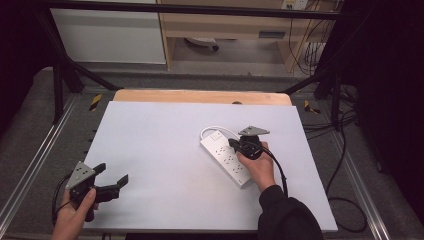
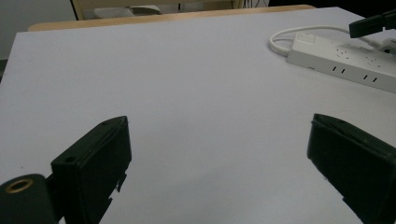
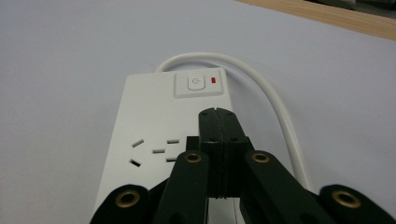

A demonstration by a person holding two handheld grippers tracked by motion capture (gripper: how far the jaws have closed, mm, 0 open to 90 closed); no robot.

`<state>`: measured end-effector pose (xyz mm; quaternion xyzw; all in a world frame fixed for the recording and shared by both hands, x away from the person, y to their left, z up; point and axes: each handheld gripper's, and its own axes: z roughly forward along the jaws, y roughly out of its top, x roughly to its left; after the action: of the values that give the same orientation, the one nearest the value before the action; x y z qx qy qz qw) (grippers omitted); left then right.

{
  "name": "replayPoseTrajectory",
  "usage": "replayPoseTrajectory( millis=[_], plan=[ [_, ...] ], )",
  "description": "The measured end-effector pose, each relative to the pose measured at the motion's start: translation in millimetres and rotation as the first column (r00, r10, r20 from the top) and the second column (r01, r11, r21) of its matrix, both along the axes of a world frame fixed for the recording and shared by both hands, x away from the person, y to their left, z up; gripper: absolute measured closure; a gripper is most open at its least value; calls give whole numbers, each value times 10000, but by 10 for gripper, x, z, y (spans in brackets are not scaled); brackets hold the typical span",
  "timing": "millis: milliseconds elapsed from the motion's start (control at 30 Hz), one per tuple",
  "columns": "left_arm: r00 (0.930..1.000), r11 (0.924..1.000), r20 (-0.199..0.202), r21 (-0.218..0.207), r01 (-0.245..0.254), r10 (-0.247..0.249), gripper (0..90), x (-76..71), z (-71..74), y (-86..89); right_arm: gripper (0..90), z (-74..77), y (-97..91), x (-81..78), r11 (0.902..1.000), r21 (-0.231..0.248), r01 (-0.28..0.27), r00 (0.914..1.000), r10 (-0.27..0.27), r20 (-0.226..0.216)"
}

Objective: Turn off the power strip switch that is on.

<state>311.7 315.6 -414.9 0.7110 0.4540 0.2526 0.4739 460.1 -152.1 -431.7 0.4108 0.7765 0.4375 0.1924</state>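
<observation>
A white power strip (image 1: 226,157) lies on the white tabletop right of centre, its white cable (image 1: 216,129) looping at the far end. In the right gripper view its power button (image 3: 197,83) and small red light (image 3: 214,80) sit at the far end, with sockets (image 3: 154,151) nearer. My right gripper (image 3: 216,113) is shut, jaws pressed together with nothing between them, hovering over the strip just short of the button. My left gripper (image 1: 111,175) rests at the front left of the table, open and empty. From the left gripper view the strip (image 2: 348,60) shows at the far right.
The white board (image 1: 165,150) lies on a wooden table whose far edge (image 1: 200,96) shows. A black frame surrounds the table, with cables (image 1: 345,200) on the floor at right. A wooden shelf unit (image 1: 225,25) stands behind.
</observation>
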Motion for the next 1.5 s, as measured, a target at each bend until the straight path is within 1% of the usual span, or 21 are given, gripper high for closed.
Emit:
replayPoseTrajectory(
  millis=[1500],
  plan=[
    [10000,10000,-13,18,33,-33,64,1,-3,-3,900,-32,34,23,9998,-198,-6,9996,0,-291]
  ],
)
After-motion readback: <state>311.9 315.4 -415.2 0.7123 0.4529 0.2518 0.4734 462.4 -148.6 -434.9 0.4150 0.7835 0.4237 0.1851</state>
